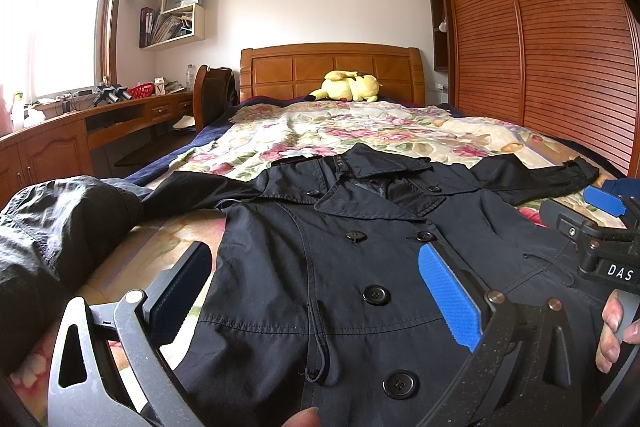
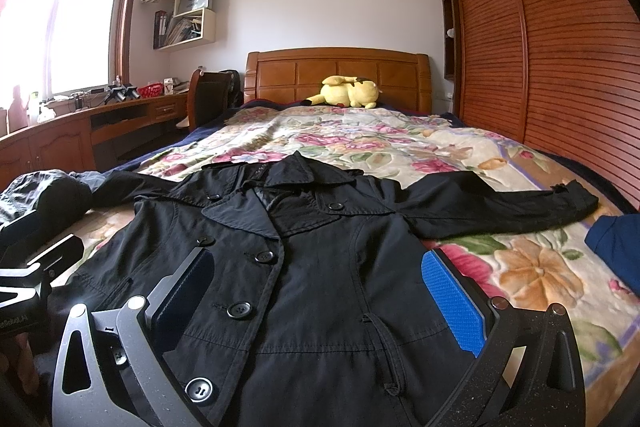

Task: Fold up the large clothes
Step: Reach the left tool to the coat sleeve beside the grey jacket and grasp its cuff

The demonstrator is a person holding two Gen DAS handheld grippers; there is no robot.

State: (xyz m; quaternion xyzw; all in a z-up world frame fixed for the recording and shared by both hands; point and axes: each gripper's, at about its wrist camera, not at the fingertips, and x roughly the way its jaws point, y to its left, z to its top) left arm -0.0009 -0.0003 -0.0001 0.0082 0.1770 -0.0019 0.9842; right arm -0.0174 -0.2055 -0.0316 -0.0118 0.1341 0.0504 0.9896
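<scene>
Bedroom, floral bedspread (image 2: 520, 267): black double-breasted trench coat (image 2: 312, 267) spread flat at frame centre, ready for folding. Left gripper (image 1: 316, 291), right gripper (image 2: 320, 291) above it, fingers apart, empty.

Both wrist cameras sit low and close over the black double-breasted coat (image 1: 360, 267) (image 2: 300, 287), facing the wooden headboard (image 1: 332, 67) (image 2: 338, 71); both views share these.
</scene>
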